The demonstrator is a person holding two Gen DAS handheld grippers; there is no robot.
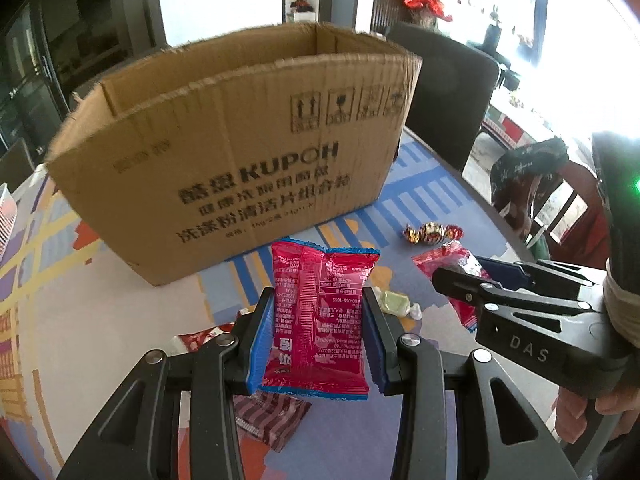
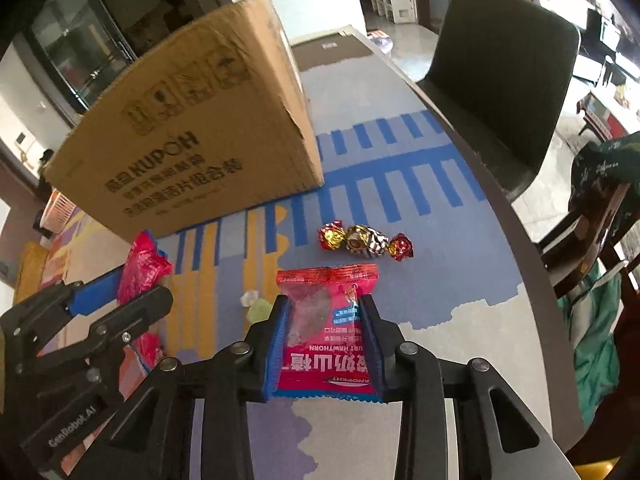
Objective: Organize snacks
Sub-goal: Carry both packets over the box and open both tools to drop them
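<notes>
My left gripper (image 1: 318, 300) is shut on a red snack packet with blue edges (image 1: 320, 320), held above the table in front of the open cardboard box (image 1: 240, 152). My right gripper (image 2: 324, 308) is shut on a second red hawthorn snack packet (image 2: 328, 340), also off the table. Each gripper shows in the other's view: the right gripper (image 1: 452, 276) at right with its packet (image 1: 448, 264), the left gripper (image 2: 132, 288) at left with its packet (image 2: 140, 268). The box (image 2: 200, 140) stands to the upper left in the right wrist view.
A gold and red foil candy (image 2: 364, 240) (image 1: 432, 234) and a pale green wrapped candy (image 1: 394, 304) (image 2: 258, 308) lie on the patterned tablecloth (image 2: 400, 184). A striped brown packet (image 1: 268, 420) lies under the left gripper. A dark chair (image 2: 500, 80) stands at the table's right edge.
</notes>
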